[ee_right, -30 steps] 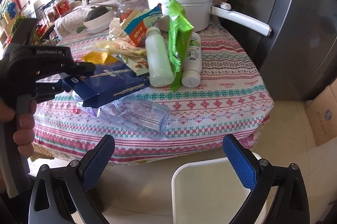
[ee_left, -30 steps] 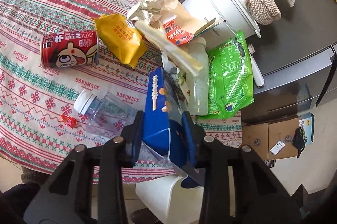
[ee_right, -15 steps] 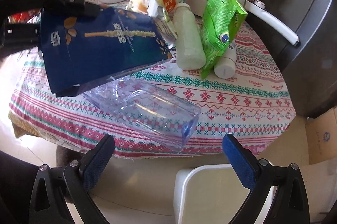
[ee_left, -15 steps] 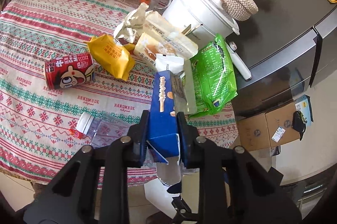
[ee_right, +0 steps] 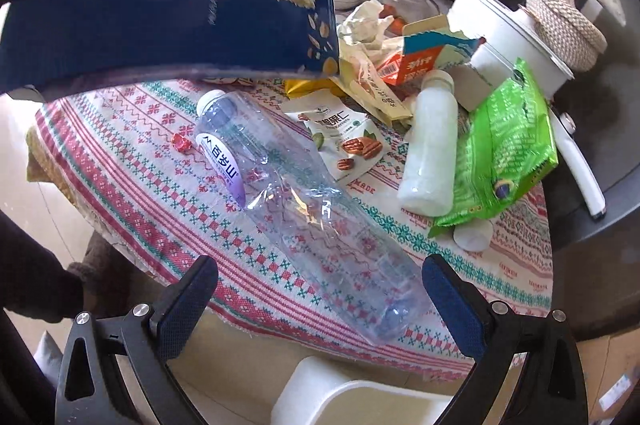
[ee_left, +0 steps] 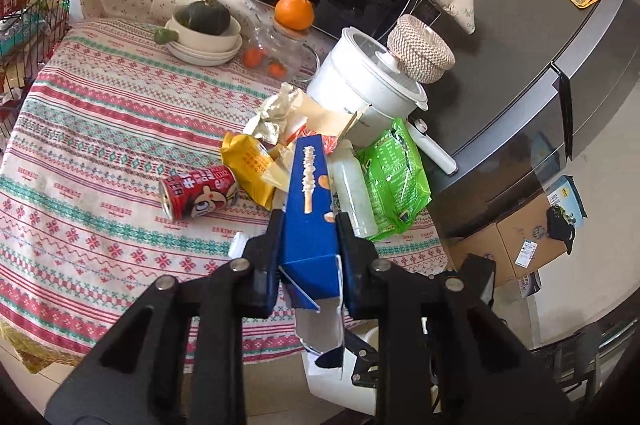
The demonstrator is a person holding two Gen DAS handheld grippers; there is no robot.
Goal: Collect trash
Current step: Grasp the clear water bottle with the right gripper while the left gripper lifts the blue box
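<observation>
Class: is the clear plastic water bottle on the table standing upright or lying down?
Lying down. The clear plastic water bottle rests on its side on the tablecloth.

Blue snack box [ee_left: 310, 209] raised off the table; crushed clear bottle [ee_right: 304, 201] lying flat

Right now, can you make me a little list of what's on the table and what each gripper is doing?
left gripper: shut on the blue snack box, held above the table edge
right gripper: open, empty, either side of the clear bottle's base
clear bottle: lying on its side near the table edge, white cap on
red can: lying on its side
green bag: lying beside the milky bottle
white pot: lid on, woven basket on top
tablecloth: striped, patterned
white bin: on the floor below the table edge
</observation>
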